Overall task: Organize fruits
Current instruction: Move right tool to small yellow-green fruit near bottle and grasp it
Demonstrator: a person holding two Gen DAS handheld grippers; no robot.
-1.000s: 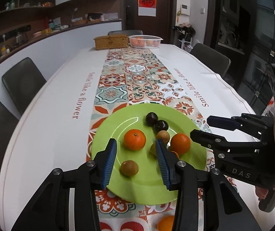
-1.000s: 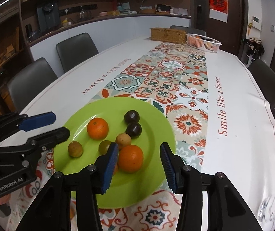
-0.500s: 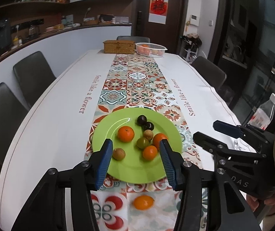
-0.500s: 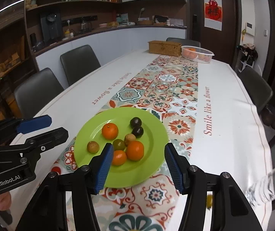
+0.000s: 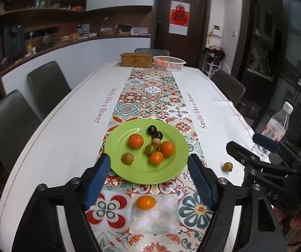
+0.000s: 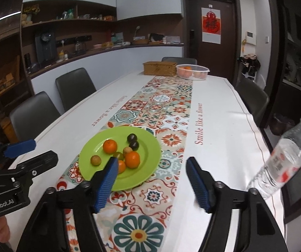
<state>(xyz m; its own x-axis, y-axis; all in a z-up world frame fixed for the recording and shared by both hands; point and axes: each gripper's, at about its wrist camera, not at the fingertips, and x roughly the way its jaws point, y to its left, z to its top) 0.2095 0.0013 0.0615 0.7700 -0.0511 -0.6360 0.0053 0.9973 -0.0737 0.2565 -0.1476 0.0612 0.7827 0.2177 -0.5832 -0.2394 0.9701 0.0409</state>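
Two grippers: left gripper point(image 5: 149, 178) and right gripper point(image 6: 149, 177), each black-framed with blue ribbed pads; both jaw pairs stand wide apart, have just been opening, and have nothing between them.
Gripper markings: "GenRobot.AI" on the left gripper body, seen from the right wrist view; the letters "DAS" on the right gripper body, seen from the left wrist view, the rest hidden.
Cloth lettering: "Smile like a flower" in red script along both white margins of the patterned tile-print runner point(image 5: 150, 96) on the white bench point(image 5: 66, 126).
Door sign: red character poster point(image 6: 211, 25) on the dark door; the character is too small to read with certainty.
Bottle label: clear plastic water bottle with white cap point(image 6: 285, 157) carries a red-and-white label, text unreadable.
Task items, location: round lime-green plate point(image 5: 171, 168) on the runner, just ahead of both grippers.
Task items, appearance: the plate holds three orange mandarins point(image 5: 136, 141), two dark purple round fruits point(image 5: 152, 129), one tan round fruit point(image 5: 156, 142), one green-yellow fruit point(image 5: 150, 149) and one brown-green fruit point(image 5: 127, 158) set apart at the left.
Left wrist view only: oval orange kumquat-like fruit point(image 5: 145, 202) on the runner near the plate's near rim; small green-yellow fruit point(image 5: 227, 166) on the white cloth right of the plate.
Right wrist view only: the bottle appears tilted at the right edge, cap to upper right.
Far end of bench: woven tan box point(image 6: 159, 68) beside a white mesh basket of orange fruit point(image 6: 192, 71).
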